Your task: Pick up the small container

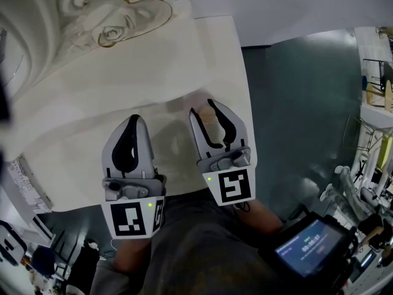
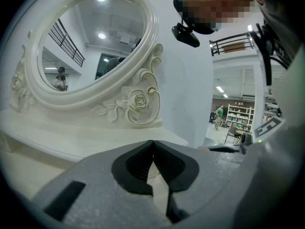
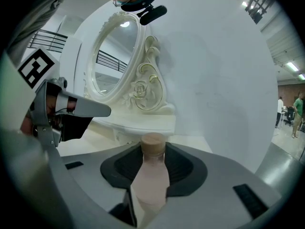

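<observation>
- Head view. White dressing table (image 1: 153,72) fills the upper left; carved mirror frame (image 1: 116,5) at the top left corner.
- Head view, lower centre. Left gripper (image 1: 134,120): jaws pressed together, nothing between them, over the tabletop.
- Head view, centre right. Right gripper (image 1: 206,110): jaws set around the small container (image 1: 212,120), near the table's right edge. Whether its base is on the table cannot be told.
- Left gripper view. Jaw tips meet at lower centre (image 2: 153,142); empty. Oval mirror (image 2: 90,37) at upper left, well beyond.
- Right gripper view. Small container (image 3: 151,175), a pale pink bottle with a tan cap (image 3: 153,144), stands upright between the pads at lower centre, both pads against its sides. Pinch judged seated on the body below the cap.
- Risk, judged. The bottle is smooth and narrows toward the neck, so a light squeeze could let it slide down through the pads on lifting.
- Risk, judged. The table edge is close on the right, so a slipped or tilted bottle could fall to the floor.
</observation>
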The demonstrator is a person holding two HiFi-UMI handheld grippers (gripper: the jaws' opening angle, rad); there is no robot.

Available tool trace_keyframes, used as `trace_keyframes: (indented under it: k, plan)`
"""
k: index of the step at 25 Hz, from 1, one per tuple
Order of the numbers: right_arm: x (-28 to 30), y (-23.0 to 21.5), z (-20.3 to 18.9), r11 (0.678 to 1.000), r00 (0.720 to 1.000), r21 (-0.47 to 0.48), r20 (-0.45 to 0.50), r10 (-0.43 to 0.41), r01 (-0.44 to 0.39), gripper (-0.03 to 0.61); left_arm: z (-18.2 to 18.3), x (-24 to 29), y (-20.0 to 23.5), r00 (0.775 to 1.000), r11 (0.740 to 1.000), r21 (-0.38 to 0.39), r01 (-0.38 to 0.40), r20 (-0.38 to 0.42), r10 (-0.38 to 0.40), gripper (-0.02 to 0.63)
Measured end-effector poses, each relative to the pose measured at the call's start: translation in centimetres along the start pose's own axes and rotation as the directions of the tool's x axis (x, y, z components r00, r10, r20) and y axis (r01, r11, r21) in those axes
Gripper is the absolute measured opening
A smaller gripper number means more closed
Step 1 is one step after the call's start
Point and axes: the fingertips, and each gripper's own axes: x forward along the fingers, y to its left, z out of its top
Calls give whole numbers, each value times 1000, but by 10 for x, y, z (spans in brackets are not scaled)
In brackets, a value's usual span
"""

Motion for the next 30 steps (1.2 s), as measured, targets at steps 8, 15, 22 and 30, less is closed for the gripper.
trace_keyframes:
  k: [8, 15, 22, 30]
  plan:
    - [-3, 2, 1, 1000, 1000, 19, -2, 4, -4, 143, 10, -7, 5, 1000, 1000, 24, -16, 14, 15, 14]
    - [-13, 5, 16, 998, 1000, 56, 24, 9, -10, 143, 26, -19, 1, 999, 999, 40, -18, 52, 16, 14]
    - [-39, 8, 53, 999, 996, 40, 84, -1, -3, 143, 51, -42, -9, 995, 998, 65, -21, 103, 15, 14]
    - [-72, 14, 106, 1000, 984, -4, 179, -13, 14, 143, 92, -70, -24, 981, 994, 111, -24, 195, 1, 14]
